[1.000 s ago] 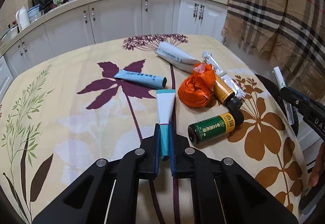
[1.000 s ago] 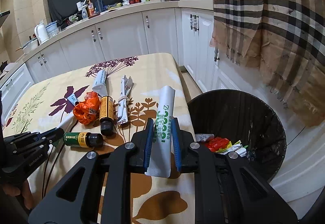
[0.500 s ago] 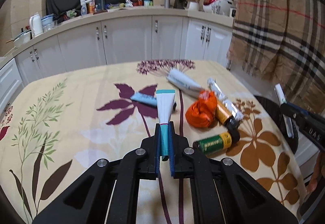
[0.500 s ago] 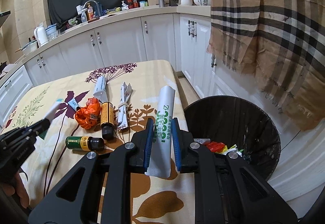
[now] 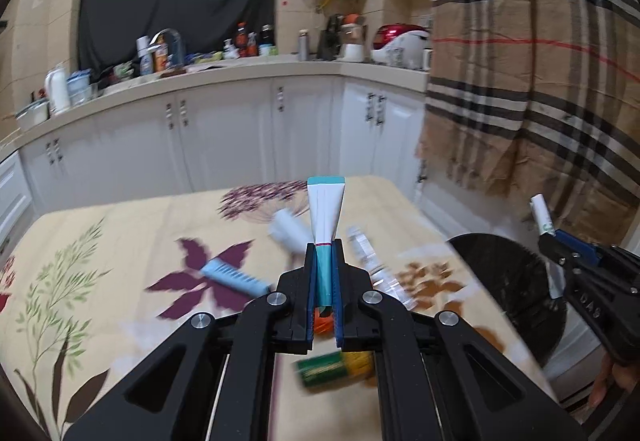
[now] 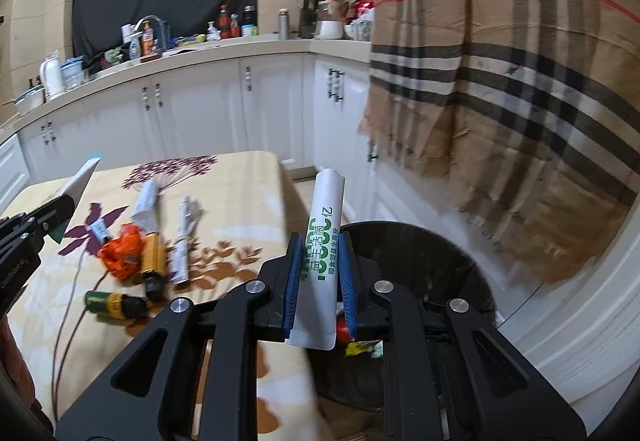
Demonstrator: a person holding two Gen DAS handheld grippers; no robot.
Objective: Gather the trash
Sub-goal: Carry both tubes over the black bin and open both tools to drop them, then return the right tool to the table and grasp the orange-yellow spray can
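Note:
My left gripper (image 5: 323,261) is shut on a white and teal tube (image 5: 326,213), held up above the flowered table (image 5: 120,241). My right gripper (image 6: 319,257) is shut on a white sachet with green print (image 6: 325,229), held over the near rim of the black trash bin (image 6: 432,253). The bin also shows in the left wrist view (image 5: 504,273), with the right gripper (image 5: 560,253) above it. The left gripper (image 6: 60,217) shows at the left of the right wrist view.
On the table lie an orange bag (image 6: 120,253), an amber bottle (image 6: 154,261), a green bottle (image 6: 110,303), a silver wrapper (image 6: 184,241), a white tube (image 6: 146,203) and a blue tube (image 5: 236,275). A plaid cloth (image 6: 500,81) hangs behind the bin. White cabinets (image 5: 200,145) stand beyond.
My left gripper has lifted the tube off the table and risen, tilting its view up. My right gripper has moved with the sachet farther over the bin.

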